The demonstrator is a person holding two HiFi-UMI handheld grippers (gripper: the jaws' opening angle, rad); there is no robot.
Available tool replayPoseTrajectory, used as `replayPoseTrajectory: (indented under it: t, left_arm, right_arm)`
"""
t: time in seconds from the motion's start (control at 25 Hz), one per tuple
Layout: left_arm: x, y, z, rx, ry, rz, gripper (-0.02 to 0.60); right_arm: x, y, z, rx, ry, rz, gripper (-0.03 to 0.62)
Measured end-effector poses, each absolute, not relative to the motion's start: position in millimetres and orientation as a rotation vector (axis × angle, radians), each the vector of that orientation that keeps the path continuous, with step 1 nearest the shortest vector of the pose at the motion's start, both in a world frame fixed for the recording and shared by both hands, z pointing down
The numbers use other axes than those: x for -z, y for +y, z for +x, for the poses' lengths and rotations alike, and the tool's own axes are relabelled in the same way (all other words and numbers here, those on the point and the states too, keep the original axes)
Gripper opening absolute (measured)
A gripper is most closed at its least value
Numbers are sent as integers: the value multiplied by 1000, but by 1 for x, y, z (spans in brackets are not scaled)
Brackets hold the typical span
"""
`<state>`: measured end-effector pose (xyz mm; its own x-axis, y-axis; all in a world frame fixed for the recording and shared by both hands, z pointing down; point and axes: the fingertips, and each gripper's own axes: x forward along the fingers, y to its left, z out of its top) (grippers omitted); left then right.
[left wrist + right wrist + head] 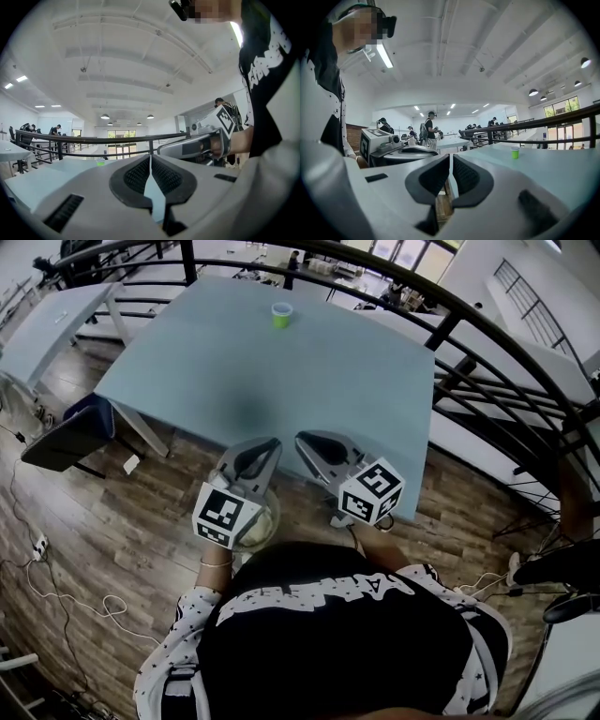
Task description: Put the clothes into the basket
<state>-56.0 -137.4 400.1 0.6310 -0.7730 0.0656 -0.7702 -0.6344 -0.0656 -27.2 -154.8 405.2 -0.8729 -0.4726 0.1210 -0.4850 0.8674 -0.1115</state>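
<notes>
- Two grippers are held just beside each other over the near edge of the table [281,381]. The left gripper [270,446] and the right gripper [305,442] are both clenched on nothing, with pads pressed together and only air ahead of them.
- No clothes are shown in any view, and no basket can be made out with certainty, so where the task's things lie cannot be told. Only a green cup [281,315] is seen on the table, near its far edge.
- A pale round thing [262,529] is glimpsed below the left gripper, lower than the table edge. It might be a basket's rim, but most of it is covered by the gripper's marker cube and it cannot be identified.
- The floor close to the person's feet is cut off by the body in the head view, and anything lying there is hidden.
- A collision is judged likely if either gripper is swung sideways, because the two are so near each other.
- The cup could be tipped if the grippers were swept far across the table in a search.
- A grasp attempted with the jaws closed as they are would only push cloth away, so they would need to be parted first.
</notes>
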Motion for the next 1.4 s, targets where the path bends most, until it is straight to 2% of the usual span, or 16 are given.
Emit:
replayPoseTrajectory:
  t: [1.4]
  left_arm:
    - [-413, -149, -76, 78, 1296, -2879, 23]
  right_arm:
    - [-417, -160, -44, -228, -2855, 804, 34]
